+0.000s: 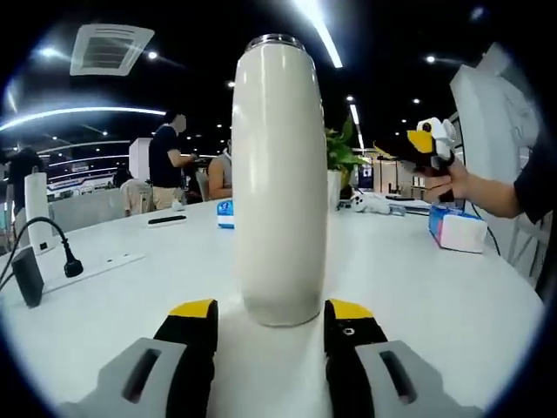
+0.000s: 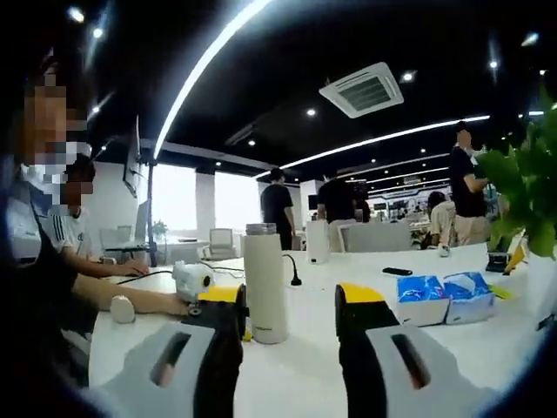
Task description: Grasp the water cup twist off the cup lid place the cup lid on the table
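Observation:
A tall cream water cup [image 1: 277, 183] stands upright on the white table [image 1: 418, 296], and its silver lid [image 1: 274, 41] is on top. My left gripper [image 1: 271, 338] is open, its yellow-tipped jaws on either side of the cup's base, just short of it. In the right gripper view the same cup [image 2: 265, 287] stands farther off with the left gripper [image 2: 198, 286] beside it. My right gripper [image 2: 291, 318] is open and holds nothing, well back from the cup. It also appears in a hand at the right of the left gripper view [image 1: 431, 144].
Blue tissue packs [image 2: 444, 298] lie on the table to the right. A power strip with a black plug [image 1: 74, 266], a phone [image 1: 165, 220] and a potted plant [image 1: 344, 157] sit farther back. Several people stand or sit around the table.

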The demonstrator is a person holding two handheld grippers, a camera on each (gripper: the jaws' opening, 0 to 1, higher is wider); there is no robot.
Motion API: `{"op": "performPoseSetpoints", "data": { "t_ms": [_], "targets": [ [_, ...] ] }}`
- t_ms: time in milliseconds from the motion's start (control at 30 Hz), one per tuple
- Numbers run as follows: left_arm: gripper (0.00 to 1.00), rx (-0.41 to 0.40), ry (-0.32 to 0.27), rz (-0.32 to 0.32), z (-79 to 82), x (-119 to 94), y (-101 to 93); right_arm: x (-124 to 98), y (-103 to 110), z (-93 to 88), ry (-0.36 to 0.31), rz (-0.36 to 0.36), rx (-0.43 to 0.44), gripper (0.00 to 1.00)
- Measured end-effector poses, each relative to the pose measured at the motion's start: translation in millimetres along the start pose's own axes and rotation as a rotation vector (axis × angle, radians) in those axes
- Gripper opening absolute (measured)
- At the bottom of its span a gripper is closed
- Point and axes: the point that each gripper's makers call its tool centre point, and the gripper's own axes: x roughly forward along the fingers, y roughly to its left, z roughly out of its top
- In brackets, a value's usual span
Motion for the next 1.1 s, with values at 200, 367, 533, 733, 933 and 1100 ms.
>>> {"op": "performPoseSetpoints", "data": {
  "t_ms": [200, 367, 533, 733, 933, 1100],
  "targets": [
    [0.50, 0.000, 0.000, -0.007, -0.9, 1, 0.9, 7, 52, 6.5, 0.047, 0.135, -0.071, 0.54],
    [0.50, -0.005, 0.004, -0.009, -0.7, 0, -1.7, 14, 85, 6.8, 0.074, 0.217, -0.082, 0.57],
    [0.51, -0.007, 0.005, -0.014, -0.8, 0, -2.6, 21, 110, -2.3, 0.101, 0.274, -0.108, 0.57],
    [0.52, -0.013, 0.007, -0.021, -1.6, 1, 3.6, 23, 142, -22.6, 0.165, 0.377, -0.114, 0.59],
    [0.53, -0.012, 0.007, -0.024, -2.5, 2, 2.0, 31, 167, -39.3, 0.210, 0.458, -0.110, 0.61],
    [0.53, -0.010, 0.006, -0.025, -1.9, 0, -1.6, 42, 187, -49.2, 0.224, 0.521, -0.103, 0.61]
  ]
}}
